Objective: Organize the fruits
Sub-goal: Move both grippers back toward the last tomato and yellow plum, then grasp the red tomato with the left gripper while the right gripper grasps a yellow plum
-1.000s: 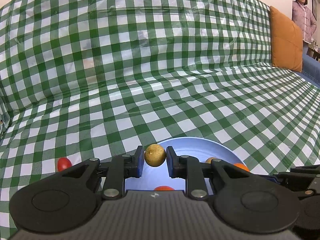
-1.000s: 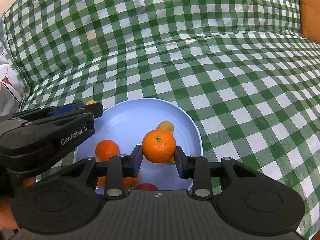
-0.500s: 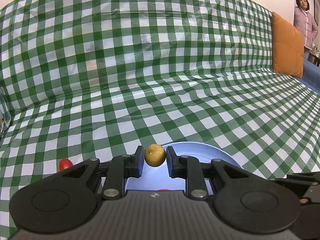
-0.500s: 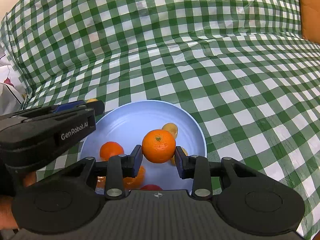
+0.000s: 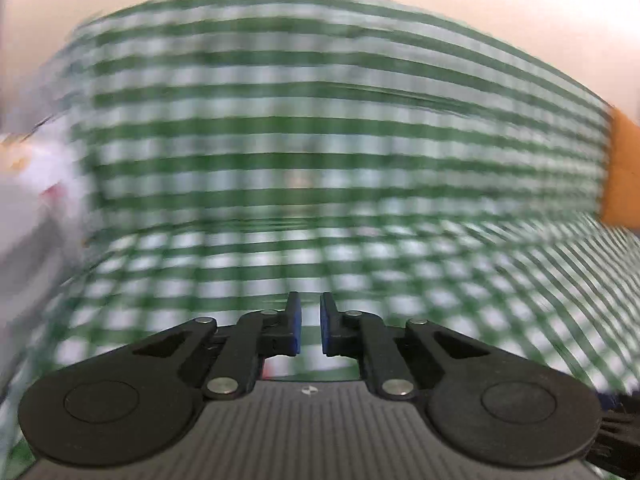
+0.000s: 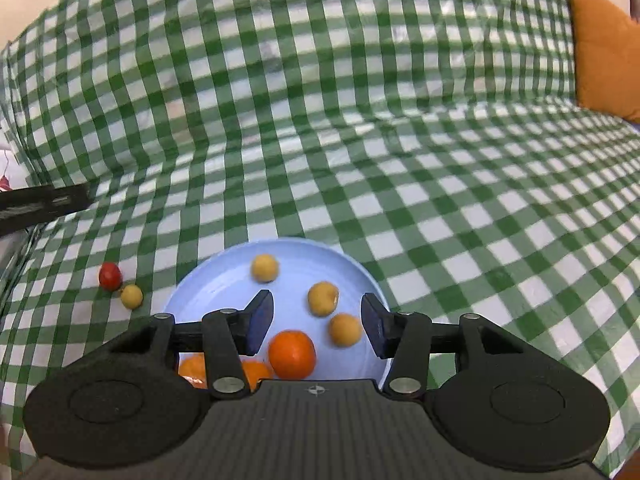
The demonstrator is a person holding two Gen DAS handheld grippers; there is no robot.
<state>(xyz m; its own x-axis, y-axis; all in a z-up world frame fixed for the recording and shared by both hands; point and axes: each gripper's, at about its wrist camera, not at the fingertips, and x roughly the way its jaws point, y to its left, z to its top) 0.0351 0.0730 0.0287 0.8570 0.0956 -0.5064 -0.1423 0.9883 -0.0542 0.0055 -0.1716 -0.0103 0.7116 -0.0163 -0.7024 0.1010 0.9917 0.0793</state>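
Observation:
In the right wrist view a light blue plate [image 6: 352,272] lies on the green checked cloth. It holds three small yellow fruits [image 6: 323,299] and oranges [image 6: 291,354], two of them partly hidden behind my gripper. My right gripper [image 6: 316,322] is open and empty above the plate. A red fruit [image 6: 110,275] and a small yellow fruit [image 6: 131,296] lie on the cloth left of the plate. My left gripper [image 5: 310,330] has its jaws a narrow gap apart with nothing between them; its view is blurred by motion. Its side shows in the right wrist view [image 6: 44,206].
An orange cushion [image 6: 604,48] leans at the right end of the covered sofa. White bedding [image 5: 36,184] shows at the left edge of the left wrist view.
Both grippers have let go of their fruit: the orange and the small yellow fruit now lie on the plate. The right gripper opened and rose. The left gripper swung away left.

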